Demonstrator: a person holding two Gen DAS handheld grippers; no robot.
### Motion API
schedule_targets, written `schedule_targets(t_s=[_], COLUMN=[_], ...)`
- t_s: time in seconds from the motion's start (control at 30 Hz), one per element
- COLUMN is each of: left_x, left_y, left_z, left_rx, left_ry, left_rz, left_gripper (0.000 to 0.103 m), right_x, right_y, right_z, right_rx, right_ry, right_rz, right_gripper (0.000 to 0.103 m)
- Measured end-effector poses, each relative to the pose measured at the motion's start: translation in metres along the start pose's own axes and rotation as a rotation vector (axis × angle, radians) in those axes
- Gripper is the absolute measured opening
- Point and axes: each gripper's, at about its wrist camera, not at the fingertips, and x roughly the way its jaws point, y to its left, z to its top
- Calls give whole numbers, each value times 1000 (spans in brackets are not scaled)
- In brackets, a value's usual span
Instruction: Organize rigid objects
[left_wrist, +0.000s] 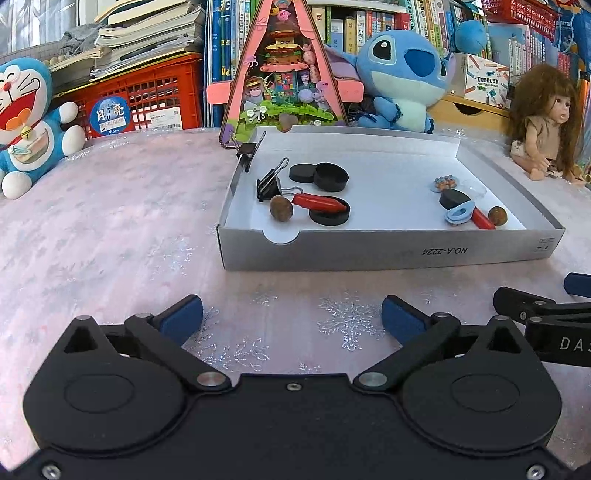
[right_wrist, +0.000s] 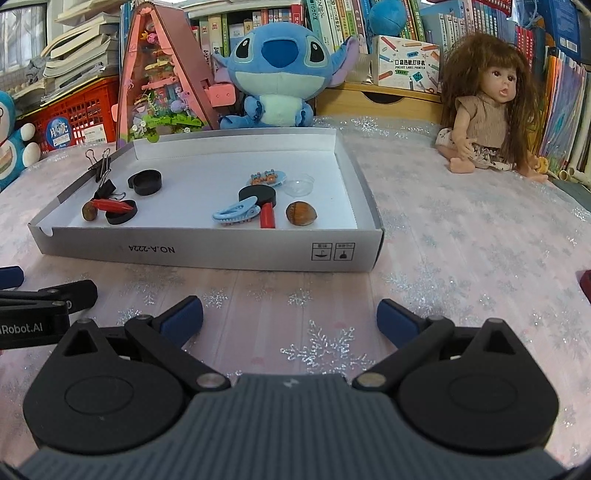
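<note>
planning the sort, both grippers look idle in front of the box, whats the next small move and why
Probably ease the right gripper forward over the box wall toward the brown nut. Both grippers are open and hold nothing; the left gripper is just as far back, and the nut lies apart, nearest the right side.

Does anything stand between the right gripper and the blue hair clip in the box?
Only the box's near wall. The right gripper hangs open over bare tablecloth, and the blue hair clip lies just behind that wall.

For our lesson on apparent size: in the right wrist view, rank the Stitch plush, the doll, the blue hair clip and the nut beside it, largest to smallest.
1. Stitch plush and doll: too alike to rank.
2. Blue hair clip.
3. Nut.
</note>
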Motion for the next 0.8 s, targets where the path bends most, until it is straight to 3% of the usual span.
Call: schedule_targets(t_s=[0.8], left_x=[2], left_y=[-1], left_z=[0], left_rx=[4], left_ry=[-1], left_rz=[13], left_gripper=[103], right_x=[0], right_y=[0], right_z=[0], right_rx=[0], right_ry=[0], right_rz=[0], right_gripper=[103])
